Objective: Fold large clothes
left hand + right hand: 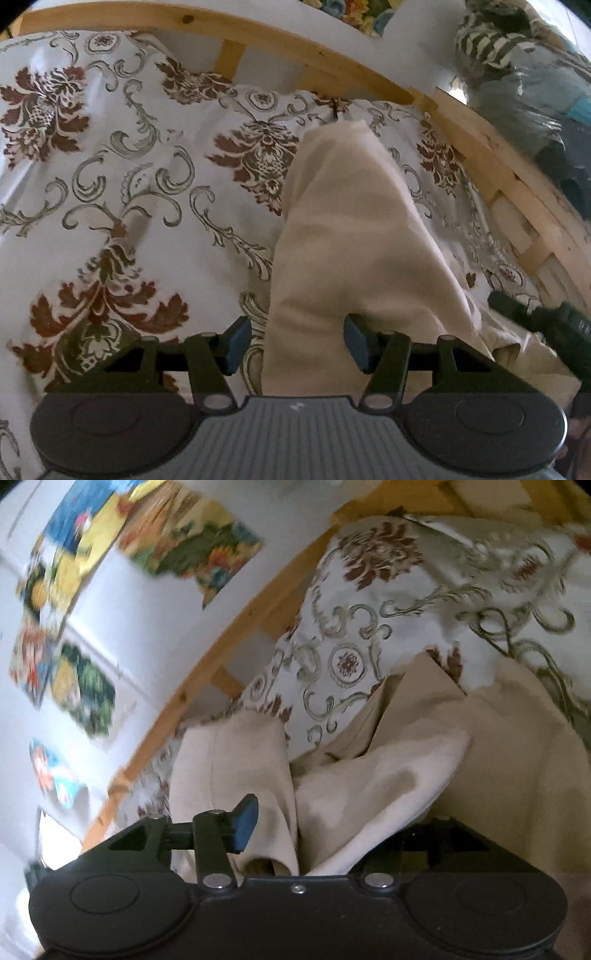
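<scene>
A cream garment (354,236) lies in a long folded strip on a floral bedspread (110,166). My left gripper (297,343) is open, its blue pads on either side of the near end of the strip, not clamped on it. The other gripper shows at the right edge of the left wrist view (546,325). In the right wrist view the cream garment (388,775) is bunched in folds over my right gripper (306,827). Its left blue pad (245,825) is visible. Its right finger is hidden under the cloth. The jaws stand wide apart.
A wooden bed frame (332,59) runs along the far side against a white wall (147,635) with colourful pictures (192,542). A pile of striped and teal clothes (524,74) sits past the frame at the right.
</scene>
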A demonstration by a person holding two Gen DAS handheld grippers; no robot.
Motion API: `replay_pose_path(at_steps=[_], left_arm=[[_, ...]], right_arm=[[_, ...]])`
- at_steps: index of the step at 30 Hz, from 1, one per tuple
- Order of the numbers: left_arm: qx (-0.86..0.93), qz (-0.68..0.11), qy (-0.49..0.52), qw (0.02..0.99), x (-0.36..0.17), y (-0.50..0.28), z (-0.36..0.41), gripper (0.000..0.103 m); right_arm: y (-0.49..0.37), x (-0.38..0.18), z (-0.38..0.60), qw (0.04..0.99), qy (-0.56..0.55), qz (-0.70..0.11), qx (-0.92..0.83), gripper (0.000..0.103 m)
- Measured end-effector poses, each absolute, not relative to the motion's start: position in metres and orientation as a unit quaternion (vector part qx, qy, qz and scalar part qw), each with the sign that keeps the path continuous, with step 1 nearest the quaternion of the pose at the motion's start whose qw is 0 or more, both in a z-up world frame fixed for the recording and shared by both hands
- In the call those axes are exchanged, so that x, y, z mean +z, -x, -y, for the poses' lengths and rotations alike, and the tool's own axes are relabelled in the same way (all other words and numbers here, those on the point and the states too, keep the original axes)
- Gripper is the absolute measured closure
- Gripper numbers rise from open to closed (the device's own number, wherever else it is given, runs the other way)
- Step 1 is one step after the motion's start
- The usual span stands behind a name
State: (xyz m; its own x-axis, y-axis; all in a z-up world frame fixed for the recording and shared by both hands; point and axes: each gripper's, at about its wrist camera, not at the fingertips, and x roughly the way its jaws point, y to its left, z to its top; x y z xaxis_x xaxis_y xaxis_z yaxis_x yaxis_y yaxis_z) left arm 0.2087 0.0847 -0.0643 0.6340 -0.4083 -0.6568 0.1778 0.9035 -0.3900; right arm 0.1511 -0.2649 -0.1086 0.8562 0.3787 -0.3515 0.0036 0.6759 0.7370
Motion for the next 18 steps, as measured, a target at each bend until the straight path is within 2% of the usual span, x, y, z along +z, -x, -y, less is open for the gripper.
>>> replay_pose_path(at_steps=[2, 6, 7, 8, 9, 11, 13, 15, 18], left_arm=[[-0.168, -0.397, 0.137, 0.892, -0.069, -0.211, -0.082, 0.043], [-0.173, -0.385, 0.095, 0.901, -0.066, -0.204, -0.071, 0.051], [-0.173, -0.383, 0.086, 0.904, -0.064, -0.202, -0.068, 0.052], [-0.172, -0.380, 0.077, 0.906, -0.063, -0.199, -0.065, 0.055], [-0.173, -0.378, 0.072, 0.907, -0.062, -0.198, -0.063, 0.059], [-0.179, -0.375, 0.064, 0.907, -0.058, -0.194, -0.056, 0.068], [-0.192, -0.370, 0.043, 0.908, -0.054, -0.190, -0.044, 0.079], [-0.209, -0.363, 0.018, 0.908, -0.052, -0.186, -0.029, 0.094], [-0.222, -0.353, -0.022, 0.909, -0.052, -0.180, -0.003, 0.099]], right_arm=[[-0.156, -0.109, 0.261, 0.880, -0.393, -0.240, 0.119, 0.034], [-0.164, -0.099, 0.243, 0.903, -0.333, -0.231, 0.144, 0.034], [-0.164, -0.094, 0.235, 0.913, -0.301, -0.231, 0.149, 0.051], [-0.163, -0.090, 0.228, 0.924, -0.267, -0.231, 0.145, 0.074], [-0.160, -0.086, 0.224, 0.934, -0.240, -0.227, 0.138, 0.084], [-0.152, -0.079, 0.227, 0.934, -0.245, -0.214, 0.149, 0.094], [-0.138, -0.069, 0.234, 0.928, -0.268, -0.201, 0.163, 0.095], [-0.121, -0.058, 0.235, 0.937, -0.246, -0.189, 0.160, 0.096], [-0.105, -0.049, 0.242, 0.950, -0.215, -0.185, 0.130, 0.096]])
